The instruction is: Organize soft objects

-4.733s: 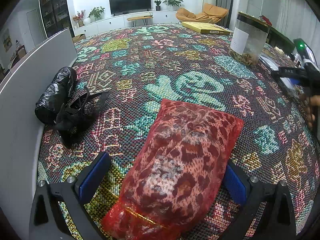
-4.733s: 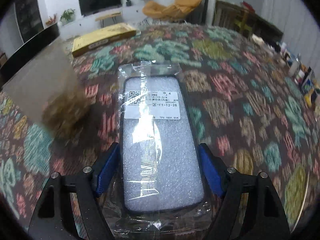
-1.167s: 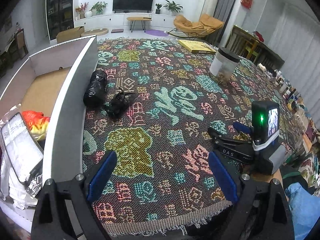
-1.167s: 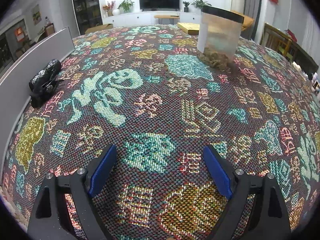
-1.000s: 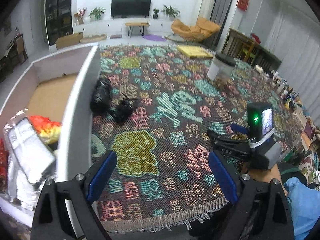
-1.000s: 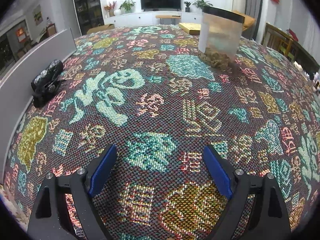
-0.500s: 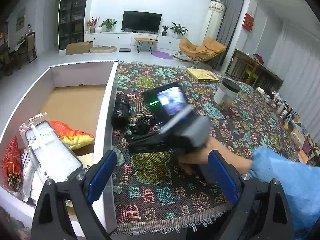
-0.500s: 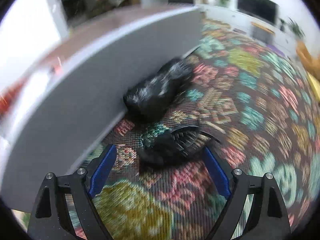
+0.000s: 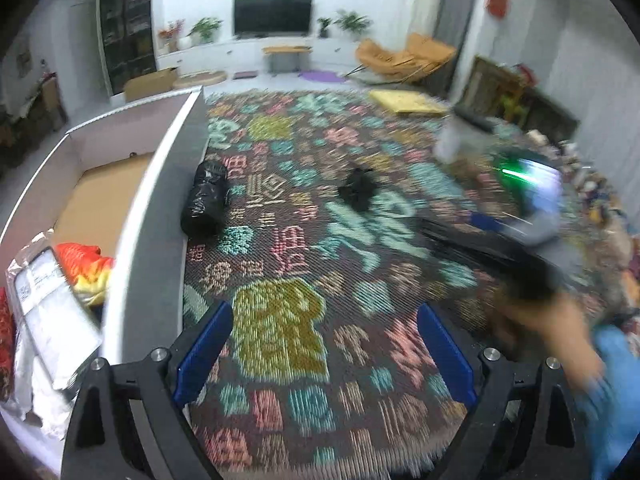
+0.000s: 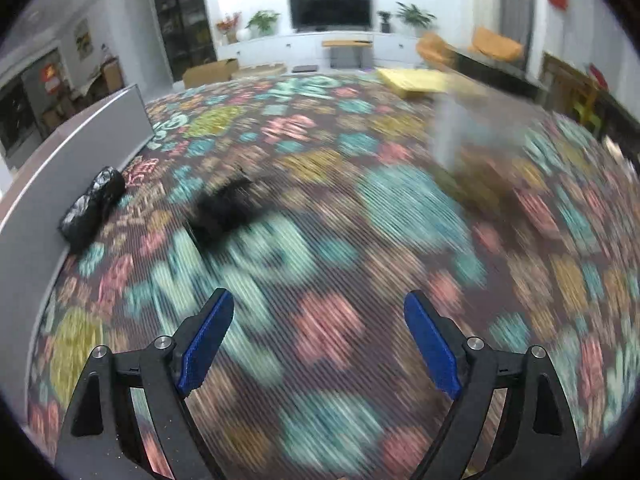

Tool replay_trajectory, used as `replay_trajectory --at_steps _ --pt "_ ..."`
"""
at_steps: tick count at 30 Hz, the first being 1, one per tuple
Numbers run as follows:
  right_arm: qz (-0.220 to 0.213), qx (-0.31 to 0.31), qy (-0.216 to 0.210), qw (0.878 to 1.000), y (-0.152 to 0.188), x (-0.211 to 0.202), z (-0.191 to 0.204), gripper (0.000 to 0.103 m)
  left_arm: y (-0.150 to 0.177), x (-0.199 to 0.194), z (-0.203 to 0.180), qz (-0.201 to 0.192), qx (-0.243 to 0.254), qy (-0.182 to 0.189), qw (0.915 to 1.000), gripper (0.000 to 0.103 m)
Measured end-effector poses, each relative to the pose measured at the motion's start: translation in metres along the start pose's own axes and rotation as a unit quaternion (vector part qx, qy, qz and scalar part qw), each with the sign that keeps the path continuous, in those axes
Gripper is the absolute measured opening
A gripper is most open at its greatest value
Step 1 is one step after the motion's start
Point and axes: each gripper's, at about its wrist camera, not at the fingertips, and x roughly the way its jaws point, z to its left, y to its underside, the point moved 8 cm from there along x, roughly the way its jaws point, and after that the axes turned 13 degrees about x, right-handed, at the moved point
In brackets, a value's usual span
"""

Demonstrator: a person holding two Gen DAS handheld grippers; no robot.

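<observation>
Two soft things are left on the patterned tablecloth (image 9: 280, 320): a black plastic-wrapped bundle (image 9: 206, 202) lying just beside the outer wall of the white box (image 9: 160, 216) at the table's left edge, and a small black tangled item (image 9: 358, 190) farther in toward the middle of the table, apart from the bundle. What the tangled item is cannot be told through the blur.

The bundle's long axis is seen to run parallel to the box wall, away from the near fringed edge; in the right wrist view the same bundle (image 10: 92, 208) lies far to the left, against the wall.

The left gripper (image 9: 322, 350) is held above the near edge with its jaws wide apart and nothing between them; the bundle lies ahead and slightly left of it. The right gripper (image 10: 318, 338) is likewise spread wide and empty; the tangled item (image 10: 224, 210) lies ahead and left of it.

The left gripper is judged better placed for the bundle, the right for the tangled item. Inside the box, a foam-padded packet (image 9: 52, 308) and an orange-red soft item (image 9: 86, 264) are already stowed at the near end.
</observation>
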Motion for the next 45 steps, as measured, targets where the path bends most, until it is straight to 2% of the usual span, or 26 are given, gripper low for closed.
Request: replay_trajectory --at_steps 2,5,8,10,13,15,16,17,18,19,20,21,23,25,26,28,31,33,35,38,39,40,41,45 --pt "-0.005 0.020 -0.007 1.000 0.011 -0.015 -0.016 0.089 -0.007 0.035 0.003 0.015 -0.022 -0.016 0.9995 0.093" --pt "-0.014 0.034 -0.005 0.999 0.029 -0.030 -0.031 0.089 -0.011 0.076 0.021 0.041 -0.063 -0.059 0.9955 0.093" --pt "-0.007 0.040 -0.025 0.999 0.034 -0.030 -0.031 0.089 -0.015 0.104 0.051 0.049 -0.109 -0.117 0.9859 0.093" --pt "-0.009 0.037 -0.029 0.999 0.032 -0.027 -0.028 0.089 -0.017 0.121 0.072 0.059 -0.145 -0.154 0.9756 0.093" --pt "-0.008 0.034 -0.041 0.999 0.034 -0.025 -0.023 0.089 -0.022 0.145 0.100 0.072 -0.197 -0.169 0.9631 0.093" --pt "-0.004 0.034 -0.045 0.998 0.036 -0.025 -0.023 0.089 -0.033 0.159 0.113 0.070 -0.207 -0.183 0.9585 0.093" --pt "-0.003 0.035 -0.047 0.998 0.037 -0.024 -0.023 0.089 -0.041 0.165 0.116 0.067 -0.205 -0.188 0.9581 0.094" --pt "-0.002 0.037 -0.049 0.998 0.037 -0.024 -0.024 0.089 -0.055 0.177 0.117 0.061 -0.189 -0.187 0.9621 0.094" --pt "-0.002 0.039 -0.051 0.998 0.036 -0.023 -0.024 0.089 -0.066 0.185 0.112 0.052 -0.176 -0.167 0.9687 0.093" --pt "-0.002 0.043 -0.052 0.998 0.036 -0.023 -0.025 0.089 -0.076 0.191 0.100 0.046 -0.159 -0.127 0.9780 0.093" --pt "-0.002 0.046 -0.053 0.998 0.036 -0.023 -0.026 0.089 -0.092 0.195 0.071 0.038 -0.109 -0.062 0.9914 0.093" --pt "-0.003 0.049 -0.054 0.997 0.035 -0.022 -0.027 0.089 -0.100 0.193 0.049 0.032 -0.072 -0.023 0.9966 0.092" --pt "-0.003 0.053 -0.054 0.997 0.035 -0.022 -0.028 0.089 -0.105 0.172 0.005 0.009 0.014 0.003 0.9999 0.092" --pt "-0.003 0.054 -0.055 0.997 0.035 -0.022 -0.028 0.089 -0.101 0.152 -0.017 -0.005 0.059 0.018 0.9981 0.092" --pt "-0.004 0.053 -0.055 0.997 0.035 -0.022 -0.028 0.089 -0.097 0.143 -0.020 -0.012 0.066 0.013 0.9977 0.092" --pt "-0.004 0.053 -0.054 0.997 0.036 -0.022 -0.028 0.089 -0.096 0.135 -0.006 -0.019 0.050 -0.010 0.9985 0.092" --pt "-0.003 0.048 -0.052 0.997 0.037 -0.021 -0.027 0.090 -0.100 0.135 0.051 -0.016 -0.038 -0.083 0.9957 0.092" --pt "-0.002 0.046 -0.052 0.998 0.037 -0.021 -0.026 0.090 -0.100 0.144 0.102 -0.003 -0.112 -0.137 0.9843 0.092" --pt "-0.002 0.045 -0.052 0.998 0.037 -0.021 -0.026 0.090 -0.091 0.161 0.134 0.029 -0.147 -0.164 0.9750 0.090" --pt "-0.002 0.045 -0.051 0.998 0.038 -0.021 -0.025 0.090 -0.083 0.190 0.142 0.076 -0.126 -0.180 0.9725 0.088" --pt "-0.002 0.044 -0.051 0.998 0.038 -0.021 -0.025 0.090 -0.082 0.194 0.142 0.075 -0.124 -0.183 0.9725 0.091" --pt "-0.002 0.043 -0.051 0.998 0.038 -0.021 -0.025 0.090 -0.083 0.193 0.145 0.056 -0.128 -0.186 0.9725 0.094" --pt "-0.002 0.043 -0.051 0.998 0.038 -0.021 -0.025 0.090 -0.084 0.197 0.148 0.060 -0.133 -0.191 0.9708 0.097" --pt "-0.002 0.047 -0.055 0.997 0.037 -0.021 -0.025 0.090 -0.087 0.212 0.154 0.074 -0.169 -0.155 0.9705 0.103"
